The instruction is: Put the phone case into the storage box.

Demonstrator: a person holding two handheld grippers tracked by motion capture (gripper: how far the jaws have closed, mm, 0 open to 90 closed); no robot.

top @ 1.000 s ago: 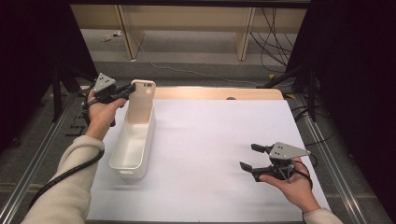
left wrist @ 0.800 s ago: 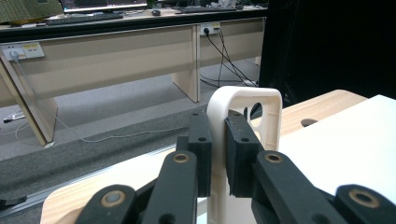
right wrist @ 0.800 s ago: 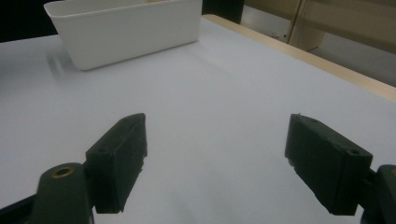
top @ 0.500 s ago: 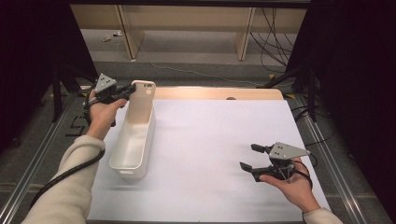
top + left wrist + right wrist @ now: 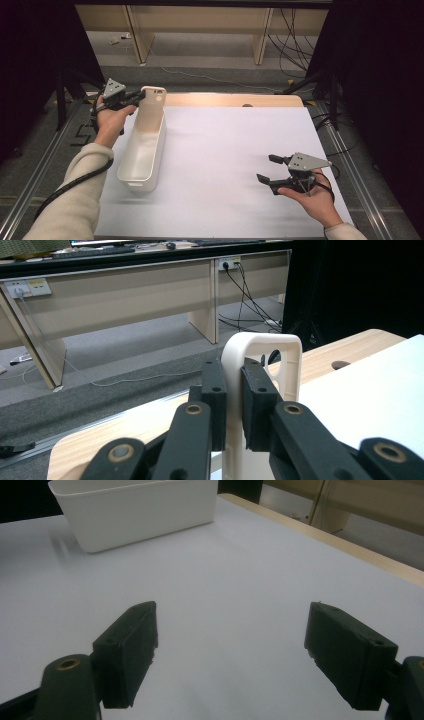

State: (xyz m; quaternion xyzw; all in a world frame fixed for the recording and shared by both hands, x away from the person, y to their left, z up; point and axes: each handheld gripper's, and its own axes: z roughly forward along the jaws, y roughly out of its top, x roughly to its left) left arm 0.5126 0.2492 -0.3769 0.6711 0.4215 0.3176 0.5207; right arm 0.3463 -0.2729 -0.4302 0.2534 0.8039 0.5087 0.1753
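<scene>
a long, narrow white plastic bin sits on the left part of a white sheet that covers a wooden table. at the bin's far end a tall handle tab with a cut-out hole stands up above the rim.

the left gripper is clamped on that tab. in the left gripper view its two black pads press on either side of the tab's cream edge, with no gap between pad and plastic. the person's left hand holds the gripper at the table's far left corner.

nothing has changed over the past second: both hands are where they were, the bin lies on the same spot, and the clamp on the tab is as tight as before. judging from that, this is a pause with the grip already made, and the lift or drag of the bin has not yet begun.

the bin's long axis runs from near to far, leaning slightly to the right as it goes away from the person. its open top faces up, its handle end points to the far edge of the table, and its plain end points back toward the person.

the right gripper rests well apart from the bin, low over the sheet near the right front, held in the right hand. its jaws stand wide apart with only bare sheet between them, and it points leftward toward the bin's long side wall.
</scene>
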